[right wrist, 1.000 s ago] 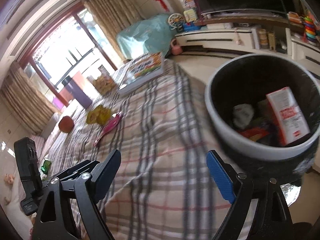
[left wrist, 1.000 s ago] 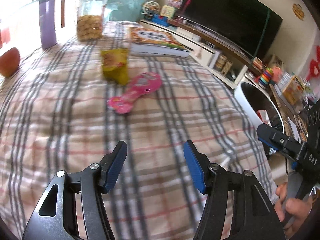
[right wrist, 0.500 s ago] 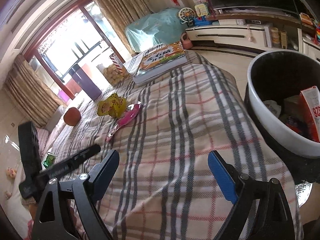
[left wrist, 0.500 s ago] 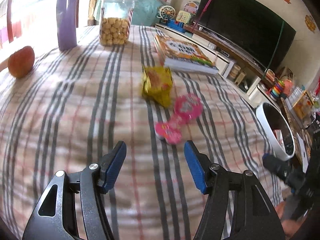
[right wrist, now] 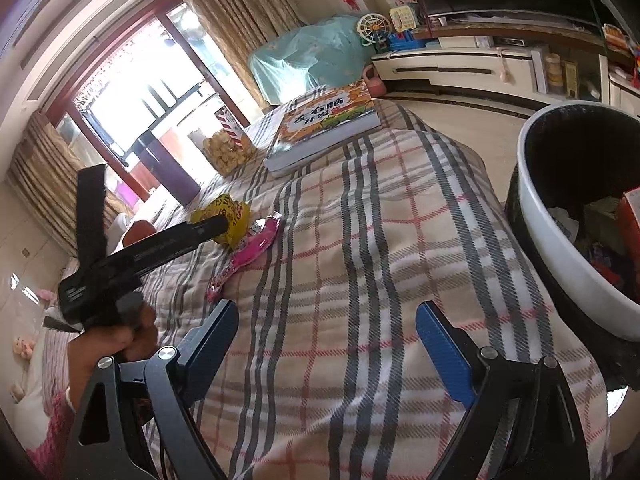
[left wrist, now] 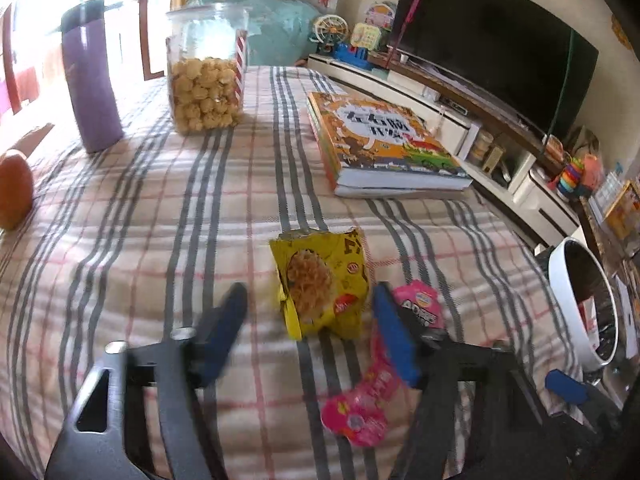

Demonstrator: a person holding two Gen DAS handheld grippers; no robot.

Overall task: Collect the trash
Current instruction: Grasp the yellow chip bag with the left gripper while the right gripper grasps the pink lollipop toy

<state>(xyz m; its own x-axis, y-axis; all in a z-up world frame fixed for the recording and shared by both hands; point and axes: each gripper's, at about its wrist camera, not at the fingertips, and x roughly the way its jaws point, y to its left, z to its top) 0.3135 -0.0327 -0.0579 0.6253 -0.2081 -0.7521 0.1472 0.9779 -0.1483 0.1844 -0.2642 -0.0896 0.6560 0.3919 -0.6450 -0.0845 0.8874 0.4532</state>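
Note:
A crumpled yellow snack bag (left wrist: 324, 284) lies on the plaid-covered table (left wrist: 180, 248); it also shows in the right wrist view (right wrist: 224, 216). A pink wrapper (left wrist: 372, 380) lies right beside it, also in the right wrist view (right wrist: 244, 252). My left gripper (left wrist: 310, 328) is open, its fingers either side of the bag's near end, just above the cloth. My right gripper (right wrist: 326, 340) is open and empty over the table's near part. A white bin (right wrist: 560, 248) with a black liner holds trash at the right.
A thick picture book (left wrist: 380, 148), a jar of snacks (left wrist: 206, 80), a purple cup (left wrist: 92, 76) and an orange fruit (left wrist: 14, 190) stand farther back. A TV (left wrist: 488, 40) and low cabinet run along the right wall. The bin (left wrist: 584, 304) stands off the table's right edge.
My left gripper has moved forward to the yellow bag, which now sits between its open fingers. The right gripper has swung left, away from the bin.

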